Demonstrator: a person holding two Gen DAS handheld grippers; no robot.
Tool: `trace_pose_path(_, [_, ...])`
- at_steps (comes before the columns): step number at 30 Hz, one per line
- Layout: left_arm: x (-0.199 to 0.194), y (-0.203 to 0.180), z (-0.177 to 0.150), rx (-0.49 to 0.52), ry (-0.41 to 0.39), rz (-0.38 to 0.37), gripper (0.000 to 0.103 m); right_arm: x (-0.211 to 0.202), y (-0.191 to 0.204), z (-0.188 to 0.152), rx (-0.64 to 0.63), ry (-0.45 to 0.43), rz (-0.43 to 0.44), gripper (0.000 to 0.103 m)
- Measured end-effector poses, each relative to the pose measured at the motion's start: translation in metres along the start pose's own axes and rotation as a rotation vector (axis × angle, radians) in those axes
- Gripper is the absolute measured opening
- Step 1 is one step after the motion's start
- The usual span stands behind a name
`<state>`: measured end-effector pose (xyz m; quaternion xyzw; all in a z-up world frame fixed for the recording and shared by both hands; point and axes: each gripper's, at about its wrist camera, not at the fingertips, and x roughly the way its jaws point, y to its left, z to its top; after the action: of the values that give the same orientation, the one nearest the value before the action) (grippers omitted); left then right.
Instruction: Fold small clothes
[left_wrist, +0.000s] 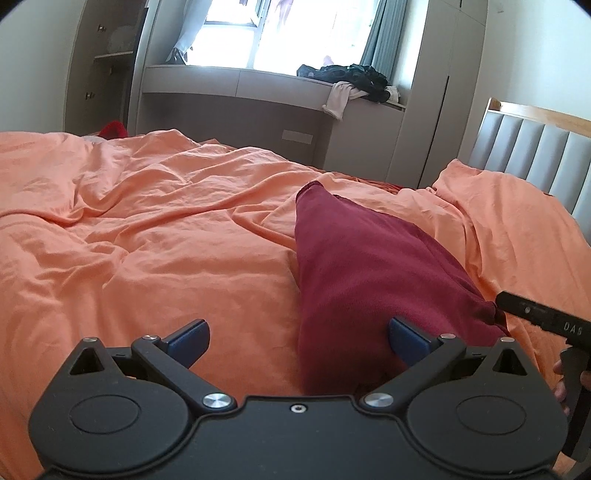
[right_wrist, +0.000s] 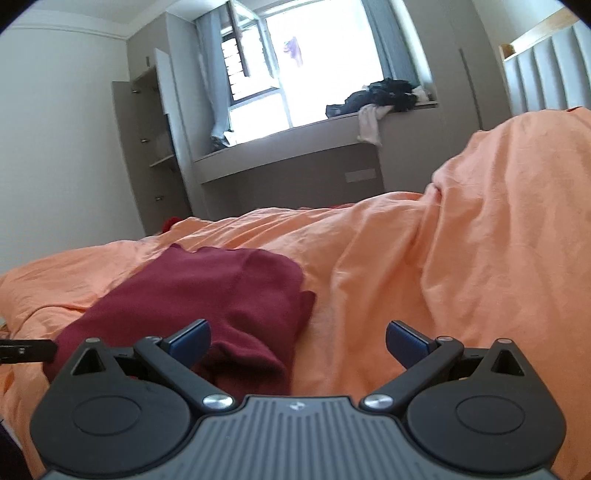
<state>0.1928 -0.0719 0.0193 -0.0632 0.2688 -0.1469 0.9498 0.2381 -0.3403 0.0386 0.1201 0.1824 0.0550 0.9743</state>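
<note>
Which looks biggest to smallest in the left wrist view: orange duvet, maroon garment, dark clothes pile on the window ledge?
1. orange duvet
2. maroon garment
3. dark clothes pile, though it sits far from the camera, so true size is unsure.

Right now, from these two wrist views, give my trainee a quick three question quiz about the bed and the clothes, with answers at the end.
1. True or false: the left gripper has its fingers closed on the maroon garment.
2. Multiple choice: the maroon garment lies on A) the window ledge, B) the orange bedding, C) the floor.
3. Fill in: the pile of dark clothes sits on the window ____.

Key
1. False: both the left gripper and the right gripper are open and hold nothing.
2. B.
3. Ledge.
</note>
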Motion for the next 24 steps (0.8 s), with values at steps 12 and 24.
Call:
trace_pose_path(12, [0.005, 0.012, -0.009, -0.057, 0.025, -0.035, 0.103, 0.009, 0.005, -0.012, 0.016, 0.081, 0.021, 0.103])
trace_pose_path(24, [0.003, 0.001, -0.010, 0.015, 0.008, 0.011, 0.103, 0.009, 0.006, -0.006, 0.067, 0.077, 0.073, 0.103])
